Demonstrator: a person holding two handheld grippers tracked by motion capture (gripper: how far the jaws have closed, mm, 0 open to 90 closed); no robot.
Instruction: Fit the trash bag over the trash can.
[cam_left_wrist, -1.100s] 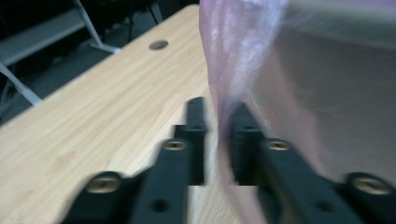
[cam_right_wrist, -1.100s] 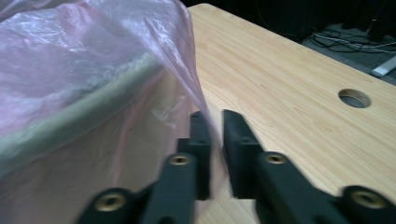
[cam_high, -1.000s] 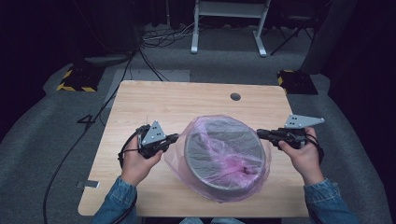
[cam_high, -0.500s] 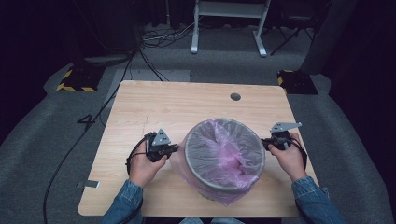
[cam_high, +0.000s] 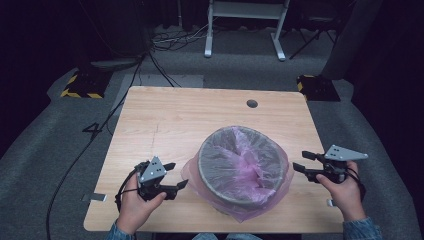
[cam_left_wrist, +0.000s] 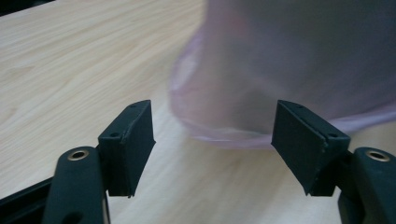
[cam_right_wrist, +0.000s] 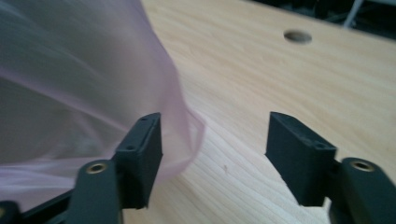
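Perhaps "4" on the floor

Left gripper: black body, two black jaws, a grey three-cornered plate on top dotted with small dark holes. A black cable loops from its rear beside the wrist. Left hand bare; a blue denim cuff shows at the frame's bottom edge.

Right gripper: same black build, same grey plate with small holes, black cable curling behind the right hand. Blue denim cuff there too.

In the gripper views, each jaw is a matte black wedge-shaped block with flat inner face, worn pale along some edges. Each block sits on a rounded black arm with a brass-coloured ringed hole.
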